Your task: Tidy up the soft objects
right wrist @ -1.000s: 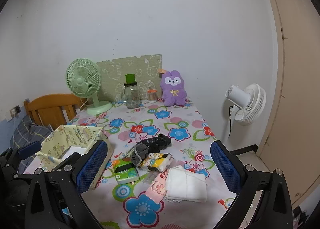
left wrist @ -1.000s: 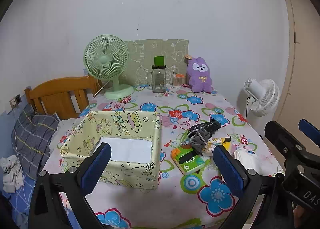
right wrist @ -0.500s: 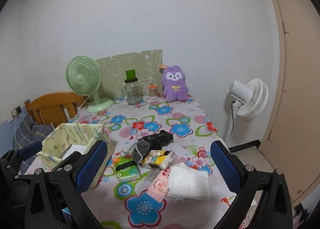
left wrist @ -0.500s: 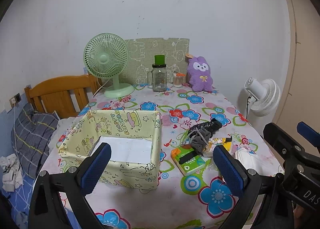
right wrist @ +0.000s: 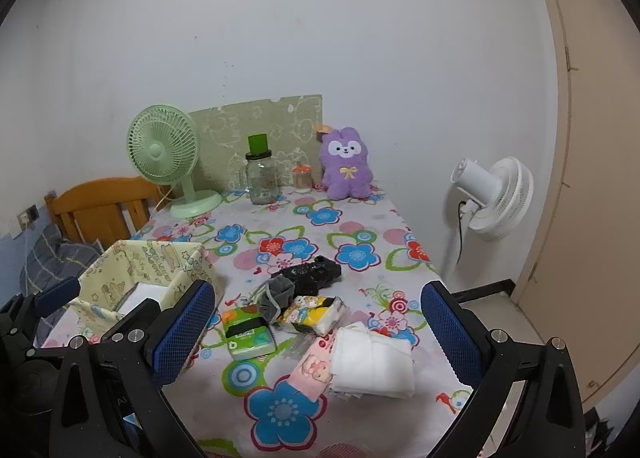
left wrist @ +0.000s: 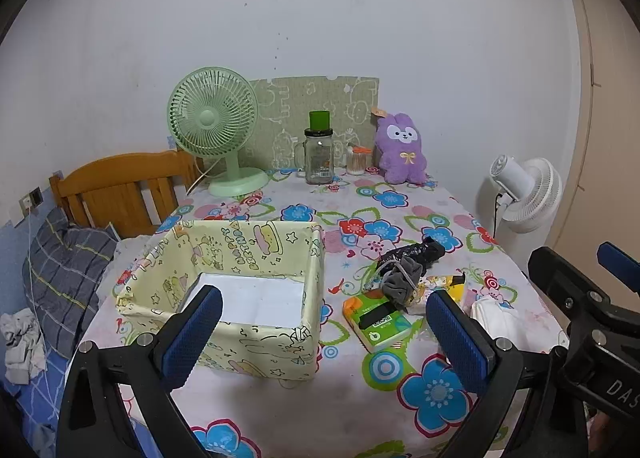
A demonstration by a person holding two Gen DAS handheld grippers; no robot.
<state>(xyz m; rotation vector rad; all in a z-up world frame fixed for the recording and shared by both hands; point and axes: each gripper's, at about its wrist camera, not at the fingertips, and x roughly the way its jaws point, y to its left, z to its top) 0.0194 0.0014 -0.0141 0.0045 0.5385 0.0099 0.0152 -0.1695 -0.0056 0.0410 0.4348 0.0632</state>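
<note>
Right wrist view showed both tongs spread wide, empty, slightly raised since before; soft items were still piled beside the yellow printed fabric box, none stowed.

Pale-yellow cartoon-print fabric box; purple plush bunny; mint-green fan; tablecloth with bright flowers.

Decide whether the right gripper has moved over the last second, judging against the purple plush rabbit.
Yes. The right gripper has edged forward and tilted down: in its own view the purple plush rabbit now sits slightly higher and the table nearer.
</note>
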